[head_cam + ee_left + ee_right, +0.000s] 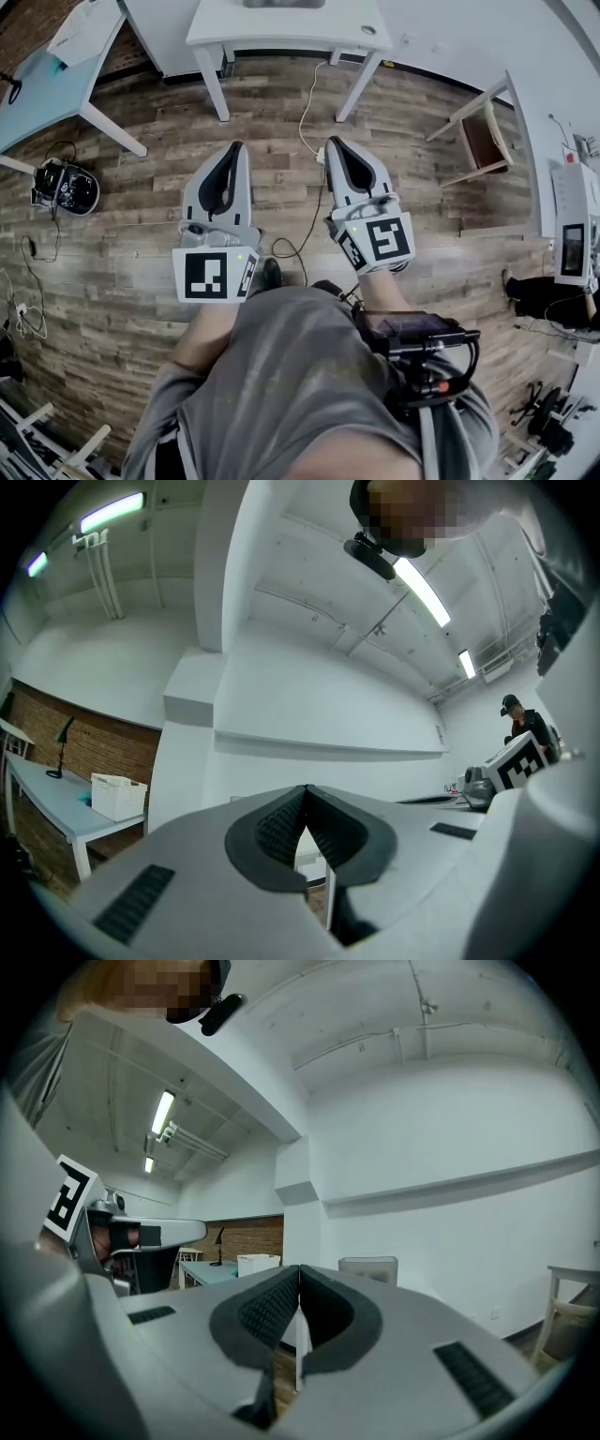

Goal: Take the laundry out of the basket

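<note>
No laundry shows in any view. A grey bin-like container (367, 1268) stands against the far wall in the right gripper view; I cannot tell whether it is the basket. In the head view both grippers are held side by side over the wooden floor (141, 253), pointing away from me. My left gripper (235, 147) has its jaws shut, pads meeting at the tip (306, 788), with nothing between them. My right gripper (334, 142) is likewise shut and empty, its pads meeting in the right gripper view (299, 1268).
A white table (281, 33) stands straight ahead, a light blue table (42, 94) at the far left with a white box (117, 797) on it. A wooden chair (480, 131) is at the right. A cable (306, 112) and a black device (66, 187) lie on the floor.
</note>
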{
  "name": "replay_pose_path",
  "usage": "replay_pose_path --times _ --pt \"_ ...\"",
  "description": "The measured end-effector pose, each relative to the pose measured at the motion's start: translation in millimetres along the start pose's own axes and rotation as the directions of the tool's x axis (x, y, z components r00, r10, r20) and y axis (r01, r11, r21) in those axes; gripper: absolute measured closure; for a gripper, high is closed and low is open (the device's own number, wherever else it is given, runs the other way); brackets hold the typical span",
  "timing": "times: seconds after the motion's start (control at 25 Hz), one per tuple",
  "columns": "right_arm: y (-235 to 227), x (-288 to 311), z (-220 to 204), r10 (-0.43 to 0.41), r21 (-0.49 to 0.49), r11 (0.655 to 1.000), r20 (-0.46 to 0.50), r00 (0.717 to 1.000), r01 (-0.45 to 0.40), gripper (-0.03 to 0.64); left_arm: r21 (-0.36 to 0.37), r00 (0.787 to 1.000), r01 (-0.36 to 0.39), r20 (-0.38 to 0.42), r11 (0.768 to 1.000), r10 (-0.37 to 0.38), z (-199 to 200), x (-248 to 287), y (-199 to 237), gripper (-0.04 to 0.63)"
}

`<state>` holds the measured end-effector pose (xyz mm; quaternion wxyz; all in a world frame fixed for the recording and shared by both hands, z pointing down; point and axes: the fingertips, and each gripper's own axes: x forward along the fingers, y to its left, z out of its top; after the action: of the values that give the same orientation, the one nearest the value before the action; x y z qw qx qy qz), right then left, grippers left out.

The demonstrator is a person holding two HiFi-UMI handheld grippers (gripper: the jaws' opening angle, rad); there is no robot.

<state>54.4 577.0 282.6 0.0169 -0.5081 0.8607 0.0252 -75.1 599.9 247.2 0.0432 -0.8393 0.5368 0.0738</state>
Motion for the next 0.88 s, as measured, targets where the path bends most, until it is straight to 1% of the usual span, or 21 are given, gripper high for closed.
replay_pose_path --times 0.08,0.2,0.36,0.52,0.72,0.88 --pt "5.6 16.2 1.7 0.0 -0.007 1.0 -0.002 1.0 0.0 0.609 -0.009 1.0 0.002 -0.001 1.0 -0.002 -1.6 4.4 15.5 0.588" --pt "7.2 33.5 4.6 -0.003 -0.011 1.0 -0.006 1.0 0.003 0.609 -0.02 1.0 0.012 -0.005 1.0 -0.012 -3.4 13.7 27.7 0.588" --pt "0.0 54.1 7.5 -0.012 -0.026 1.0 0.001 1.0 0.012 0.609 -0.024 1.0 0.022 -0.01 0.999 -0.023 -9.8 30.4 39.1 0.588" --pt "-9.7 78.0 5.1 -0.006 -0.042 0.999 0.012 1.0 0.007 0.609 -0.02 1.0 0.018 -0.014 1.0 -0.018 -19.8 51.3 52.5 0.588" --pt "-37.9 108.0 -8.3 0.002 -0.023 1.0 0.023 1.0 -0.001 0.609 -0.011 0.999 0.007 -0.034 1.0 -0.008 -39.0 92.2 62.1 0.588" --pt "-81.0 139.6 -16.9 -0.019 0.013 1.0 0.012 1.0 0.019 0.609 0.008 0.997 0.034 -0.062 0.999 -0.033 -46.1 140.4 58.1 0.588"
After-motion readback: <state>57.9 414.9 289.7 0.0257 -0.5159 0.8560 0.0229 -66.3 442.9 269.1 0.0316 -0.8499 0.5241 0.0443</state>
